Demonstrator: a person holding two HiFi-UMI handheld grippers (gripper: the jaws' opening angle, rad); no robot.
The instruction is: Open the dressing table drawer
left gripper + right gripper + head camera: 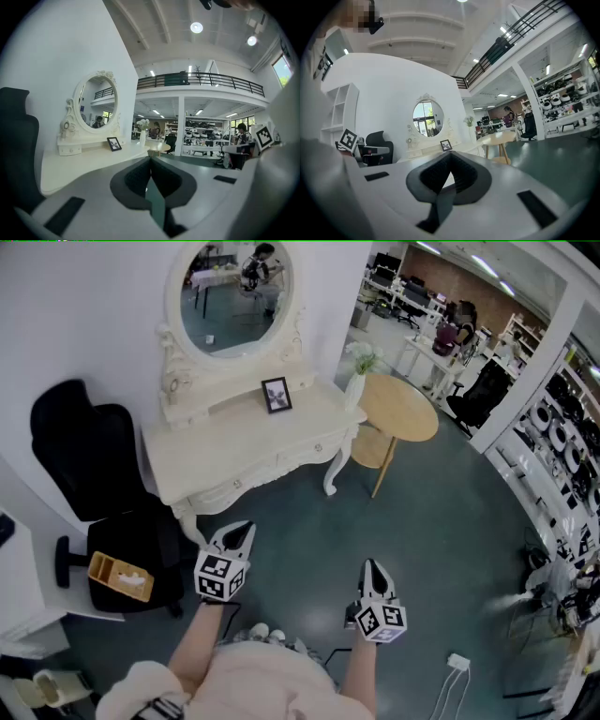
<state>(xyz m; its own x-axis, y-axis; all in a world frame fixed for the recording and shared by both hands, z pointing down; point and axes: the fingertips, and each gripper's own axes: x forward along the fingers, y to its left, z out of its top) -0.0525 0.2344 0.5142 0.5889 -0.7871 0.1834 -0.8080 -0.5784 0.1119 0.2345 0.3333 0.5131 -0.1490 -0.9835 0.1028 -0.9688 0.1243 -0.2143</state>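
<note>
Left gripper (237,534) and right gripper (374,570) both have their jaws pressed together and hold nothing. They hang apart from the drawer (281,465), which sits shut in the front of the white counter (216,451). Nothing looks done yet. Reaching, grabbing and pulling are all left.

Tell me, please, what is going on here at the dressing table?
A person faces the dressing table with a gripper in each hand. The left gripper and right gripper are both shut, empty and held short of the table, touching nothing. The drawer looks closed, so opening has not begun.
</note>
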